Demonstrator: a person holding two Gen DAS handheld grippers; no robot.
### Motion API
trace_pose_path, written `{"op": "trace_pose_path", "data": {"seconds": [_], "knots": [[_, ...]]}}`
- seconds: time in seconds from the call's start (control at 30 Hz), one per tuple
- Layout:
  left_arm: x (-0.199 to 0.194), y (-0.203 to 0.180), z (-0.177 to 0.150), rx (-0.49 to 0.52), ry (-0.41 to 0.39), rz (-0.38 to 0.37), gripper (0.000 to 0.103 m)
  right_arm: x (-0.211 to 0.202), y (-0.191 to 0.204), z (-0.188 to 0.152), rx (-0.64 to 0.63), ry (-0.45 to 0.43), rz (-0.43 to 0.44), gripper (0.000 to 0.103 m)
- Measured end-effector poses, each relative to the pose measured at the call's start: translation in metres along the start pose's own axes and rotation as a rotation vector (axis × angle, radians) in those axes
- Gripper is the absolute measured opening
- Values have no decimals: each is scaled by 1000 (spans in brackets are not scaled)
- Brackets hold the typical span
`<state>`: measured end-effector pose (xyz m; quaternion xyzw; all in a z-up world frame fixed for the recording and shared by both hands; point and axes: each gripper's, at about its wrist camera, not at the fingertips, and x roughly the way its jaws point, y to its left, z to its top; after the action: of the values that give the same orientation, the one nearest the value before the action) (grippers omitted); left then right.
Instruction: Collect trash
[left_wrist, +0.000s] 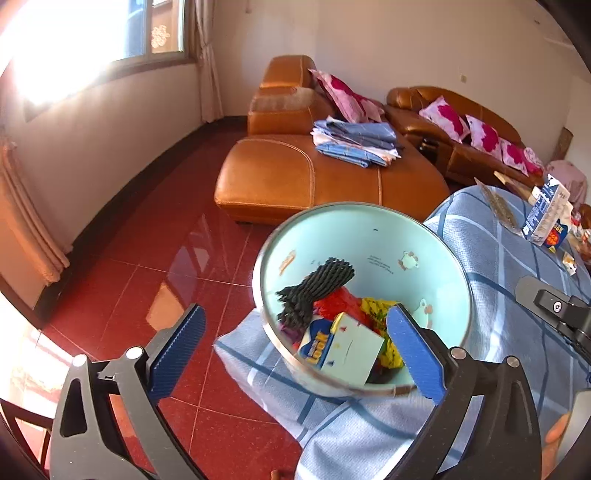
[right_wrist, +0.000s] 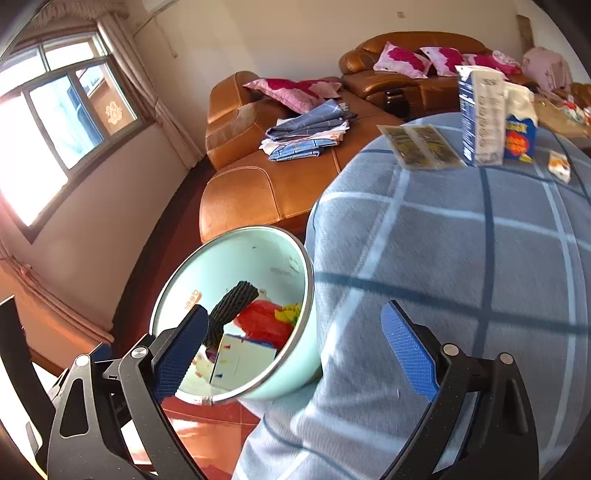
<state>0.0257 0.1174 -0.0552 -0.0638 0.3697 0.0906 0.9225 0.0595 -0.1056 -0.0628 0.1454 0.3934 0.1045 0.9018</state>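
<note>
1. Holding nothing, the left gripper (left_wrist: 295, 343) has its blue-padded fingers (left_wrist: 177, 349) spread wide apart. The left finger hangs over the red tiled floor (left_wrist: 147, 258); the right finger overlaps the near rim of the mint-green trash bin (left_wrist: 436, 254), though contact cannot be told.
2. The bin stands beside the table edge, against the hanging blue checked tablecloth (left_wrist: 517, 266). Inside lie a black foam net (left_wrist: 317, 288), red (left_wrist: 338, 301) and yellow wrappers (left_wrist: 376, 308), and a flat white and blue box (left_wrist: 343, 343). The bin's base is out of sight.
3. The left gripper tilts downward, looking into the bin from above and nearer the viewer.
4. The right gripper (right_wrist: 291, 354) is equally wide open and empty. Its left finger crosses in front of the bin's (right_wrist: 236, 258) rim, hiding part of the contents; its right finger (right_wrist: 406, 354) sits above the tablecloth (right_wrist: 461, 258).
5. At the table's far end remain a tall blue and white carton (right_wrist: 480, 118), a blue and yellow box (right_wrist: 521, 136) just behind it, a flat patterned packet (right_wrist: 421, 146) and a small orange and white piece (right_wrist: 559, 166). Their printing is too blurred to read.
6. An orange leather sofa (right_wrist: 266, 192) with folded cloths (right_wrist: 310, 133) stands beyond.
</note>
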Motion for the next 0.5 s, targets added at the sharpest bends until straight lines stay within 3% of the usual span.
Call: {"op": "trace_pose_path", "data": {"seconds": [0.27,0.5], "knots": [[-57,10,-13,18,-138,21,97,-42,4,-31,33,-79,-4,94],[-116,5,-20,66,-277,-5,97,-101,14,-44,11,-219,-16,97]]}}
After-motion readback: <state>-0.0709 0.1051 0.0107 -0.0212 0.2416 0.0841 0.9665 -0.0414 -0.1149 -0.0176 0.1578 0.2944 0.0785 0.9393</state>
